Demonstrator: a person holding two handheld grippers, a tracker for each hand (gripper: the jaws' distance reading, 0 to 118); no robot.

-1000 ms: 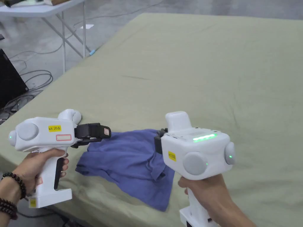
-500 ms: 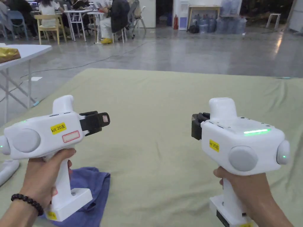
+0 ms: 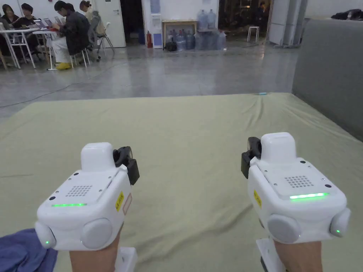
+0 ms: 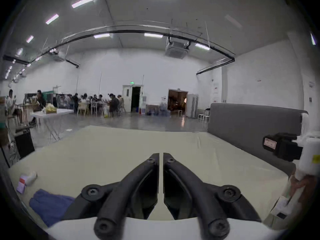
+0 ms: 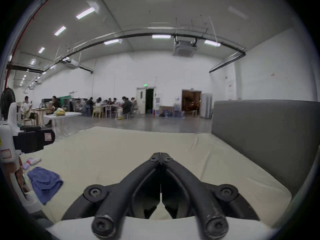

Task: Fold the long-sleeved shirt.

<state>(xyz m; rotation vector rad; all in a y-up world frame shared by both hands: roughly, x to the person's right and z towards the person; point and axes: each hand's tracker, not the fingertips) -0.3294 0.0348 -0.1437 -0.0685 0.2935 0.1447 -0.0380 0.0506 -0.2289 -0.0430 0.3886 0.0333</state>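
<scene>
The blue shirt [image 3: 21,249] lies crumpled near the front left corner of the olive-covered bed [image 3: 191,127]; it is also at the lower left of the left gripper view [image 4: 48,204] and the right gripper view [image 5: 45,179]. Both grippers are held level above the bed, pointing away from me, side by side. My left gripper [image 3: 126,163] sits to the right of the shirt, apart from it, its jaws [image 4: 160,154] shut on nothing. My right gripper [image 3: 251,156] is farther right, its jaws [image 5: 160,154] also shut and holding nothing.
A grey padded panel [image 3: 329,71] rises along the bed's right side. A small white object [image 4: 27,178] lies on the bed beyond the shirt. A folding table [image 4: 52,113] stands off the left edge. People [image 3: 67,35] sit at tables across the hall.
The head camera has tilted up and swung right, so the shirt slid to the lower left corner. Both grippers left the shirt and now point forward, the left one turned from pointing right.
</scene>
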